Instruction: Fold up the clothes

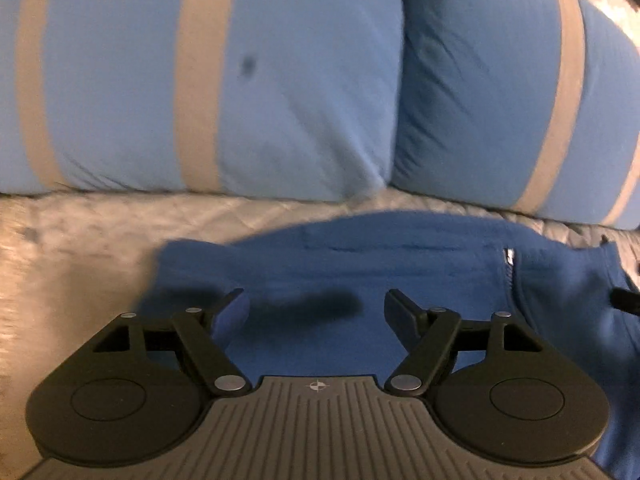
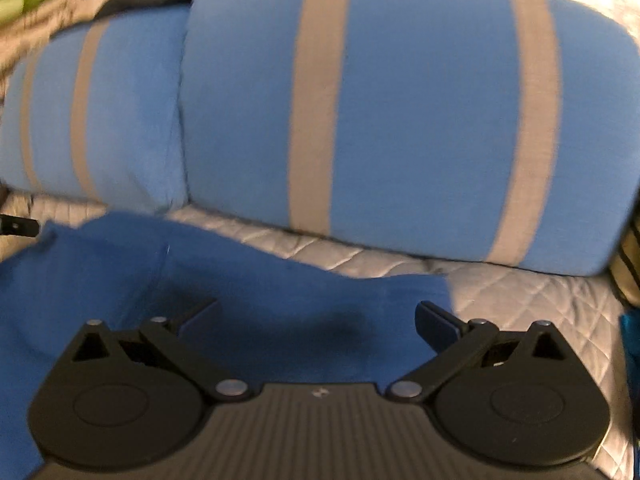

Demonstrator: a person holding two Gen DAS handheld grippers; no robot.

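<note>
A dark blue fabric garment [image 1: 360,264] lies flat on the grey quilted bed cover [image 2: 520,292], just before two light blue, grey-striped pillows [image 1: 280,80]. Above the garment, left gripper [image 1: 316,306] and right gripper [image 2: 316,316] fingers are spread, holding nothing.

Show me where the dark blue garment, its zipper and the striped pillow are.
dark blue garment [image 2: 280,288]: right wrist view, on the flat middle of the cloth.
zipper [image 1: 509,264]: left wrist view, on its upper end.
striped pillow [image 2: 420,120]: right wrist view, on the blue panel between two grey stripes.
</note>
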